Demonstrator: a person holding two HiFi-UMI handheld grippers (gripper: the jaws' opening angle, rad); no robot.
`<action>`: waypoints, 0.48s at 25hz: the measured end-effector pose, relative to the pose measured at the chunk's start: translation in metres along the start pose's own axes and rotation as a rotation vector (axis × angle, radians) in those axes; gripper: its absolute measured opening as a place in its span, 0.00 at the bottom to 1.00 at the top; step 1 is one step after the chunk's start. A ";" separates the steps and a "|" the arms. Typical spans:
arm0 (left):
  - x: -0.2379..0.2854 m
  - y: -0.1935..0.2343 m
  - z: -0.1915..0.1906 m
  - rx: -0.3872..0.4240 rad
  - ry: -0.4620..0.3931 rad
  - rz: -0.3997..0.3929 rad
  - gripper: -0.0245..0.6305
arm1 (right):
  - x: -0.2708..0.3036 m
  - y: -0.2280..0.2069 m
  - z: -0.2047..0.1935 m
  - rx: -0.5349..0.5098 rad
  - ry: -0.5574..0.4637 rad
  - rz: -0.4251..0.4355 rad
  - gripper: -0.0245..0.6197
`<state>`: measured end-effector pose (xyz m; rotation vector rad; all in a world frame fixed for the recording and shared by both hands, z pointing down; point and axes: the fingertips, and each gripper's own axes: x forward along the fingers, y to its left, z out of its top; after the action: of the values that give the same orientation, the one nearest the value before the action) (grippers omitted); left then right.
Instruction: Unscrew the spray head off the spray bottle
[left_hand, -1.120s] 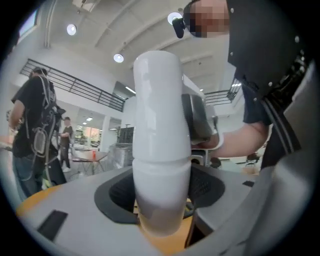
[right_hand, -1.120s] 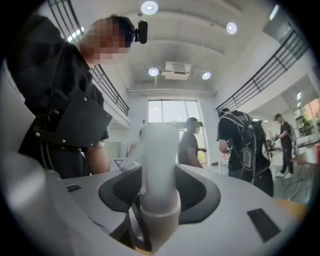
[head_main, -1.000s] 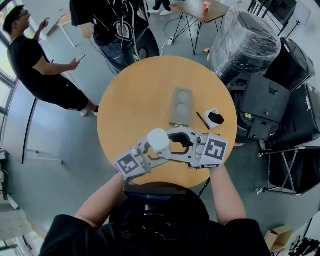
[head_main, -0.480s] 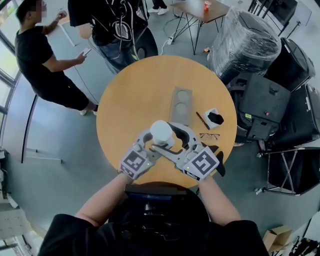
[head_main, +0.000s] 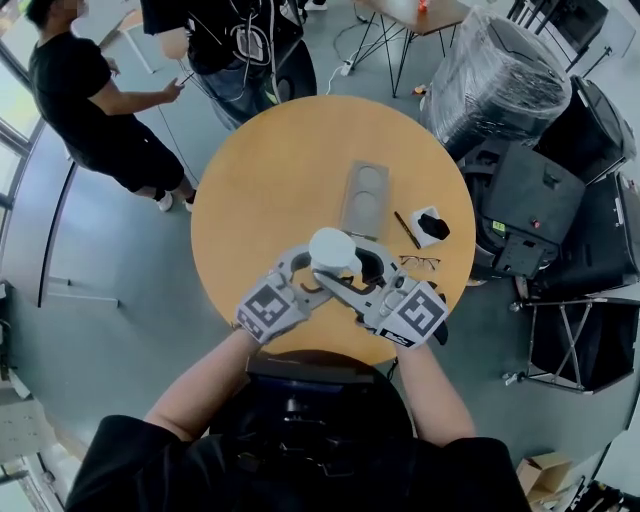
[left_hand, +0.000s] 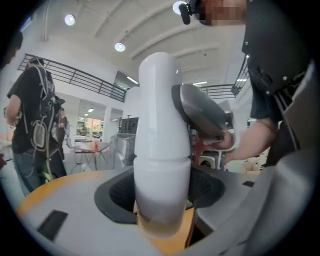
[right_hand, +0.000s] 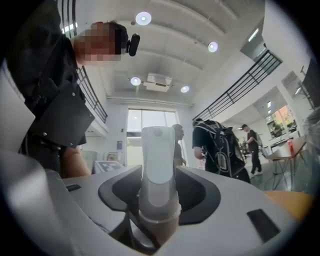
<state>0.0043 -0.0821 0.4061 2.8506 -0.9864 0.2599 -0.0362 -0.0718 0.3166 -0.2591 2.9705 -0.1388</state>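
The white spray bottle (head_main: 335, 249) is held up over the near edge of the round wooden table (head_main: 260, 180). My left gripper (head_main: 318, 272) comes in from the left and is shut on the bottle's body (left_hand: 160, 150), with both dark pads against its sides. From the right, my right gripper (head_main: 352, 278) reaches the top of the bottle. Its jaws have just been closing and its pads press on the collar of the spray head (right_hand: 157, 160). The grey jaw of the right gripper (left_hand: 202, 112) shows behind the bottle.
On the table beyond the bottle lie a grey tray with two round hollows (head_main: 364, 198), a pencil (head_main: 406, 230), a small white holder with a black thing in it (head_main: 430, 226) and glasses (head_main: 420, 263). People stand at the upper left. Black cases and a wrapped bundle stand at the right.
The right gripper has swung round the bottle's top, its marker cube coming nearer to me and lower in the view. The left gripper has kept its hold and shifted slightly.
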 end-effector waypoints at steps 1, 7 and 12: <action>-0.002 -0.007 0.001 0.011 -0.007 -0.059 0.50 | -0.002 0.005 0.002 0.008 -0.003 0.048 0.40; -0.012 -0.021 0.002 0.102 -0.012 -0.128 0.50 | -0.005 0.021 0.020 0.014 -0.015 0.119 0.38; -0.014 -0.025 -0.005 0.090 -0.027 -0.108 0.50 | -0.003 0.025 0.049 0.015 -0.033 0.123 0.38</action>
<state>0.0085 -0.0533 0.4072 2.9846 -0.8427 0.2624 -0.0293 -0.0509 0.2665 -0.0761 2.9410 -0.1401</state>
